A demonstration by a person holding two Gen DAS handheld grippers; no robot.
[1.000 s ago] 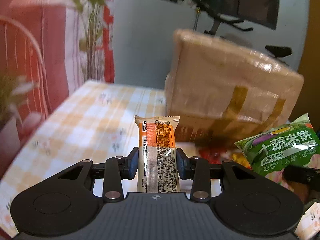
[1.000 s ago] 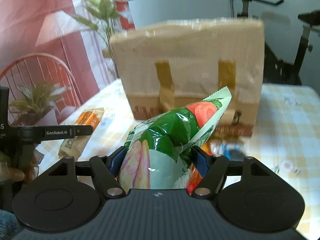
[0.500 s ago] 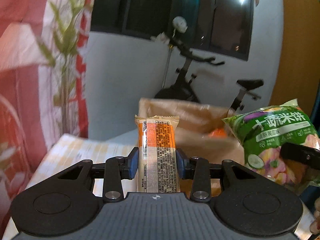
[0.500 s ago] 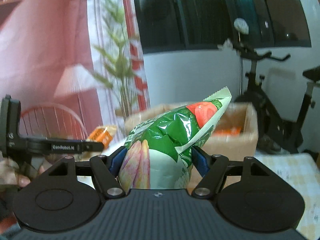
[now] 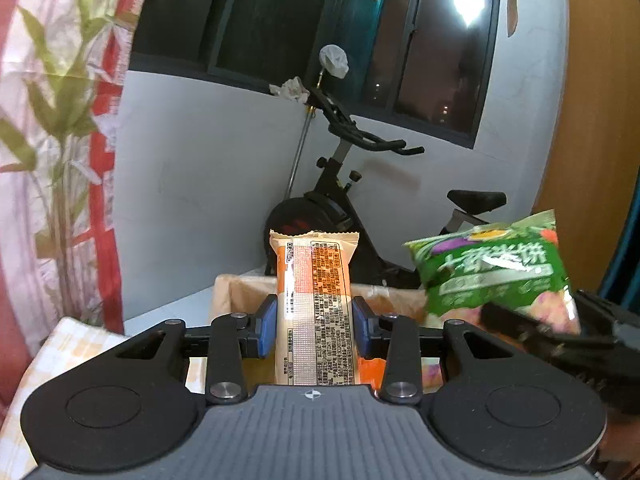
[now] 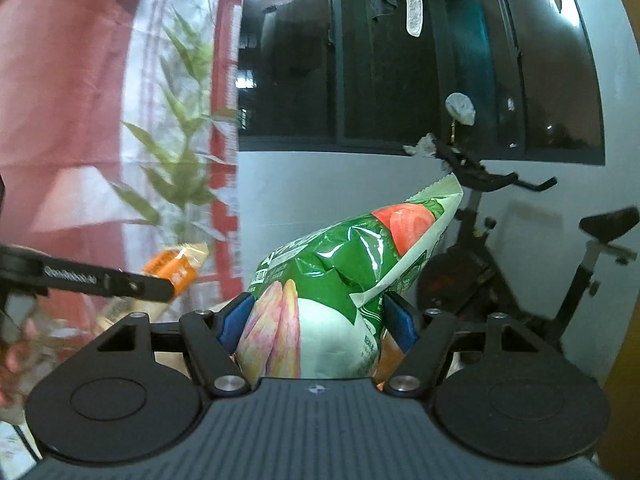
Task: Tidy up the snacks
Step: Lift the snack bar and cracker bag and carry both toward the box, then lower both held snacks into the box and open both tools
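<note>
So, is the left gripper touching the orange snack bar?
Touching. In the left wrist view, the left gripper has its blue jaws pressed on both sides of the orange snack bar, which stands upright between them.

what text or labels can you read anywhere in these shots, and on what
"十蔬米饼", blurred but legible: front of the green snack bag held in the right tongs.
"GenRobot.AI", blurred, likely reading: side of the left tongs.
Fine print and QR code on the orange snack bar: too small to read.
</note>
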